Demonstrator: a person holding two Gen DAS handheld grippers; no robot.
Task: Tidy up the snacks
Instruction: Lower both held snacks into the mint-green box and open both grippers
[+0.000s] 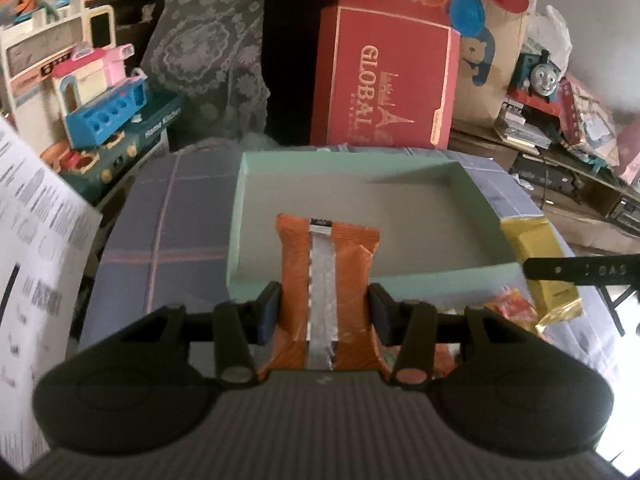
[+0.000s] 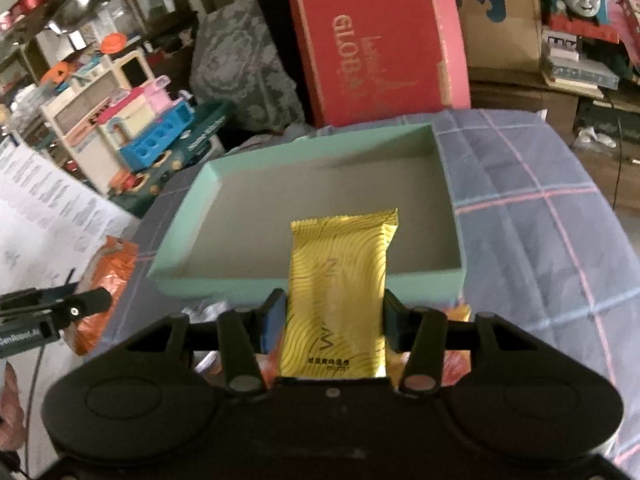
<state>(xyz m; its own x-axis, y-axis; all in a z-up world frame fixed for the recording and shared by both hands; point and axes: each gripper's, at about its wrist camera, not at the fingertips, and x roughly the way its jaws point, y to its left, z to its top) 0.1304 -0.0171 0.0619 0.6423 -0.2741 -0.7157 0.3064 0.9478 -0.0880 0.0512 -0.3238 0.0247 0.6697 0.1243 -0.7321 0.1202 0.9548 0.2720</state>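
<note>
Right gripper (image 2: 331, 314) clamped on shiny gold foil snack packet (image 2: 340, 292), packet's far end poking over near wall of shallow mint-green cardboard tray (image 2: 224, 284).

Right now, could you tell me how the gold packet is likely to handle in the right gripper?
The gold packet sticks out past the right gripper without drooping, so it is probably fairly stiff and light. Its glossy foil looks slippery, so it may slide if the grip loosens. The wrapper would likely crumple under a hard squeeze.
</note>
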